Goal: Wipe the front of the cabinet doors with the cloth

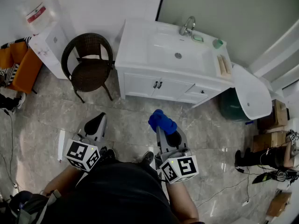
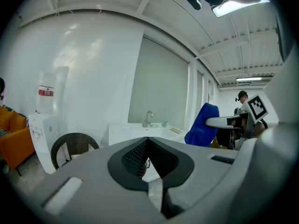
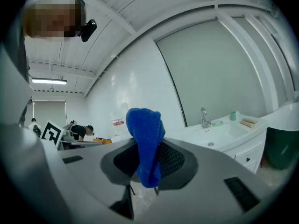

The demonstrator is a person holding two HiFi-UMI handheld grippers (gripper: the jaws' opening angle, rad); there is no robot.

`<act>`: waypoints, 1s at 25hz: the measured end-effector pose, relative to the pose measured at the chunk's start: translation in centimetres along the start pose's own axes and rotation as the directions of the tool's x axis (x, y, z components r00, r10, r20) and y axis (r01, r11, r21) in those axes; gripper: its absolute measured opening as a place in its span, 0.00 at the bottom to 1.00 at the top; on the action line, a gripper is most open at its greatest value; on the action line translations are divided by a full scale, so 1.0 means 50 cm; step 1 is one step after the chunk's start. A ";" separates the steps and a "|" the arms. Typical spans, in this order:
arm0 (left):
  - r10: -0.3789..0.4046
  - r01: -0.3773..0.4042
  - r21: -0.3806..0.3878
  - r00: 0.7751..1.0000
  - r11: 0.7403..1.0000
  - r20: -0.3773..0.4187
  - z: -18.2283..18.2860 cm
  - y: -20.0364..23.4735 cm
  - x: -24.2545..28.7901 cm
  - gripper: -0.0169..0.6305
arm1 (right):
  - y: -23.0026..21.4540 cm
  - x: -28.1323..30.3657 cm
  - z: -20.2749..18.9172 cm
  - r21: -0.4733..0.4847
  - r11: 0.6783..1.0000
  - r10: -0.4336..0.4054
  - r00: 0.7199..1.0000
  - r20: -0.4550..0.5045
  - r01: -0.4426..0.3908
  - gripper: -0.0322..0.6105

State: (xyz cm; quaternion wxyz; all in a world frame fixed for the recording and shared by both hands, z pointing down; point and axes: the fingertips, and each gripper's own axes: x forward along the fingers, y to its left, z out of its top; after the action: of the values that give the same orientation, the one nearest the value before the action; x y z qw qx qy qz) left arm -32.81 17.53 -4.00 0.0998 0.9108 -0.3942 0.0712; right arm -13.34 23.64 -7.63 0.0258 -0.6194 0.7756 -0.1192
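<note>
Cloth (image 3: 145, 139) sits pinched in right tool (image 3: 148, 161); left tool (image 2: 147, 147) is closed on nothing.

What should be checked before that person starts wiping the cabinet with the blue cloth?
1. The cloth is held in the right gripper: ok, fingers shut on it.
2. The left gripper is free: ok, shut on nothing.
3. The cabinet doors are closed: ok.
4. The cloth reaches the doors: not ok, bare floor lies between.
5. The chair is out of the way: ok, it stands off to one side of the doors.
6. The doors are dirty: cannot tell.
</note>
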 end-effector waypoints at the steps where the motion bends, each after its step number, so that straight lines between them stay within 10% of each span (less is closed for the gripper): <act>1: -0.001 0.001 0.001 1.000 1.000 -0.001 0.001 0.002 0.001 0.03 | 0.001 0.002 0.000 0.000 1.000 0.000 1.000 0.000 0.000 0.17; 25: -0.031 0.031 -0.060 0.999 0.998 0.006 -0.006 0.125 0.010 0.03 | 0.060 0.098 -0.042 -0.025 0.998 -0.060 0.997 -0.048 0.058 0.17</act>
State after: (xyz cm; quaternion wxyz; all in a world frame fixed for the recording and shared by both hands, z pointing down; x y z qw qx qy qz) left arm -37.08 13.08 -2.81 0.1271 0.9137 -0.3821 0.0554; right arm -17.72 19.86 -5.73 -0.0037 -0.6392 0.7587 -0.1257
